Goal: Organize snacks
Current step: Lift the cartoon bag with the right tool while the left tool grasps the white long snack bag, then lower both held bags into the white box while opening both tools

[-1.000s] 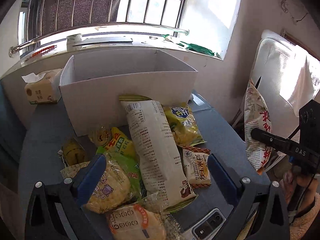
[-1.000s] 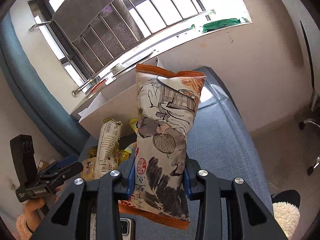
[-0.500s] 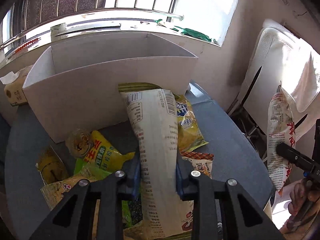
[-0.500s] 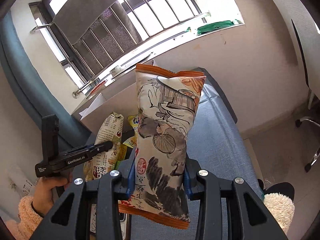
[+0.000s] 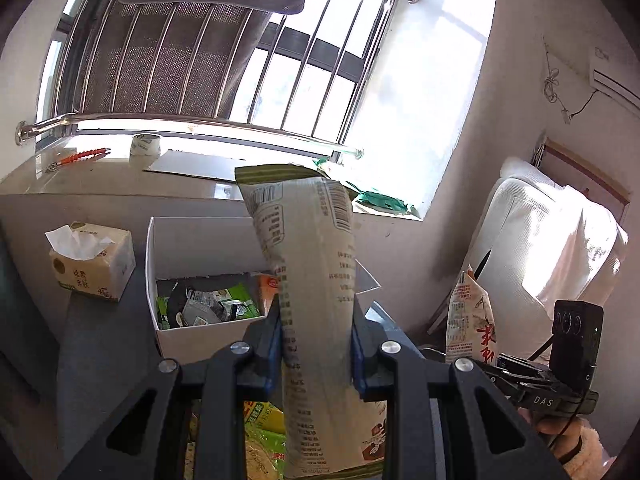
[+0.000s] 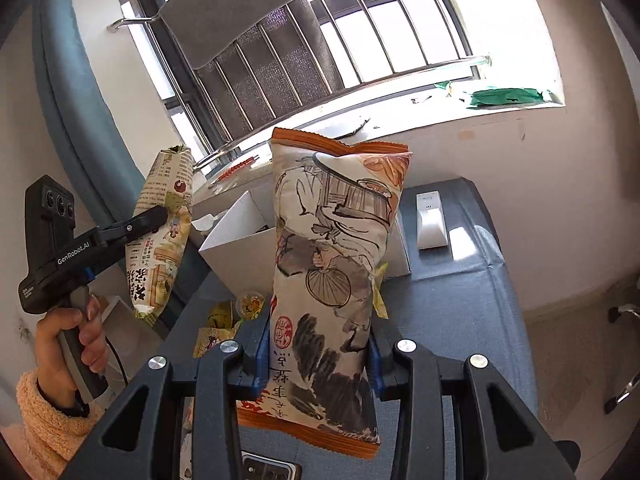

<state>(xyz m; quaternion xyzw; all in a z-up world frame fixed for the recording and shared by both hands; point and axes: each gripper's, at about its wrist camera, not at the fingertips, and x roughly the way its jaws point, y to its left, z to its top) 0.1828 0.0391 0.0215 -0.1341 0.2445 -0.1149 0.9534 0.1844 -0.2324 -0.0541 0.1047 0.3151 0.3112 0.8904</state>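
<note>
My left gripper (image 5: 316,344) is shut on a long white snack bag with green ends (image 5: 312,280), held upright above the table; the same bag shows in the right wrist view (image 6: 162,232). My right gripper (image 6: 316,356) is shut on a tall orange-edged snack bag with an ink drawing (image 6: 332,264), which also shows in the left wrist view (image 5: 472,320). A white cardboard box (image 5: 192,336) behind the bags holds several packets. Loose snacks (image 6: 228,312) lie on the blue table (image 6: 460,304) under the grippers.
A tissue pack (image 5: 92,260) stands left of the box. A white device (image 6: 430,220) lies on the table at the right of the box. A white-covered chair (image 5: 552,248) stands to the right. A phone (image 6: 268,470) lies near the table's front edge.
My left gripper closed on the long white bag and lifted it off the pile, well above the table. My right gripper keeps holding its bag and has tilted up a little.
</note>
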